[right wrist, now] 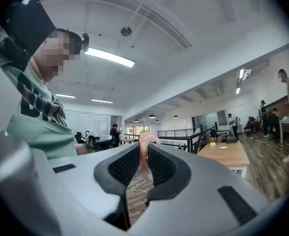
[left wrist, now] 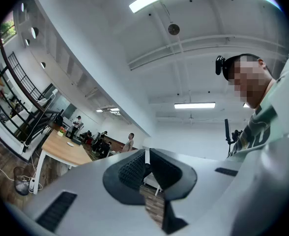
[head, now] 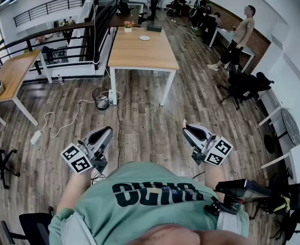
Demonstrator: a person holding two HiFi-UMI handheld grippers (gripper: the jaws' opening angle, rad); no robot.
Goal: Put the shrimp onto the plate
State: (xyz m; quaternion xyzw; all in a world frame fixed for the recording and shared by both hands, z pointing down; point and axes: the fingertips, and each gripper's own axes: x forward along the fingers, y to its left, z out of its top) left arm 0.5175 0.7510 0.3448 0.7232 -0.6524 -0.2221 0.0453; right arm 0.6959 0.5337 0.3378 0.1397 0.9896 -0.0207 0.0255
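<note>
A pink shrimp stands upright between the pads of my right gripper, which is shut on it. Its tip pokes out past that gripper in the head view, over the wood floor. My left gripper is held at the same height to the left. Its jaws meet at the tips with nothing between them. The white plate lies far ahead on a long wooden table. The same plate also shows in the right gripper view.
A wire bin and a power strip with a white cable are on the floor ahead left. A flower pot stands on the table. Black office chairs and several people are at the right and back.
</note>
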